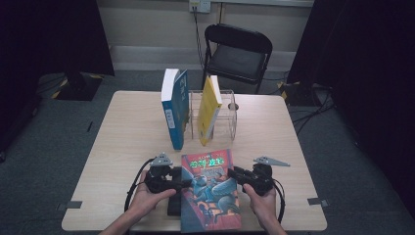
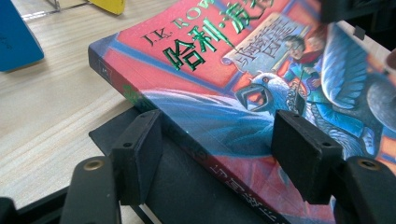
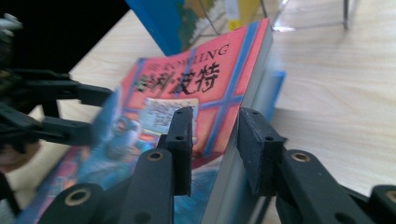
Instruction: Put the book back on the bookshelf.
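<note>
A red picture-cover book (image 1: 210, 196) lies tilted at the table's front middle, its near end past the table (image 1: 127, 147) edge. My left gripper (image 1: 185, 183) is at the book's left edge. In the left gripper view its jaws (image 2: 217, 140) stand open astride the spine of the book (image 2: 210, 56), one pad low beside a black plate (image 2: 187, 186), the other over the cover. My right gripper (image 1: 234, 174) is at the right edge. In the right gripper view its jaws (image 3: 215, 140) are shut on the book (image 3: 187, 84), one pad on the cover, the other against the page side.
A blue book (image 1: 173, 112) and a yellow book (image 1: 209, 110) stand upright in a clear rack (image 1: 230, 117) at the table's middle back. A black folding chair (image 1: 237, 54) stands behind the table. The black plate (image 1: 173, 205) sits under the red book's left side.
</note>
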### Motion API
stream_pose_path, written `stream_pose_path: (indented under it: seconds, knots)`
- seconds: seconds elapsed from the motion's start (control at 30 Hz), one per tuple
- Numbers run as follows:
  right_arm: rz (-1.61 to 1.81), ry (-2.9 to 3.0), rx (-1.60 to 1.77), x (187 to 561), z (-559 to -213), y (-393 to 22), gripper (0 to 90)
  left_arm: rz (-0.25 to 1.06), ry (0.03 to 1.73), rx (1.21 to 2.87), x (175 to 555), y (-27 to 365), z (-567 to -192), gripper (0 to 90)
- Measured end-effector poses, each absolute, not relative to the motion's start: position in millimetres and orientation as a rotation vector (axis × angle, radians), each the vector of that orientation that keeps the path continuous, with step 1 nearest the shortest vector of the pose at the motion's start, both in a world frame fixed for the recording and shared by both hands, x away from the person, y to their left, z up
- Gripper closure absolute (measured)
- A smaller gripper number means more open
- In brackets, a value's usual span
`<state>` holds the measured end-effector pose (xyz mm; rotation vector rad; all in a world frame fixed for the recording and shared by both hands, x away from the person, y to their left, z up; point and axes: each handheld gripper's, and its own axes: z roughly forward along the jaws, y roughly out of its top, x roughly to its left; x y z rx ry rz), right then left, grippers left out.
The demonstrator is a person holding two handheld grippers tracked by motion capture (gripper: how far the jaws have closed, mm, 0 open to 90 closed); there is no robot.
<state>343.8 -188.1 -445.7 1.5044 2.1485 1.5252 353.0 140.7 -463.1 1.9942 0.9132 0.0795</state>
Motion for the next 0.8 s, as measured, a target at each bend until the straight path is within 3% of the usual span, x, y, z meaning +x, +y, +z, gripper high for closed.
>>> stream_pose_path:
  seconds: [0.57,0.8]
  knots:
    - [1.525,2.218,1.642,338,-463,-195,61.6,0.079,0.912,2.006,353,140,-462,30.7]
    - [1.538,2.183,1.651,346,-464,-192,60.8,0.017,0.929,1.995,353,149,-461,38.6]
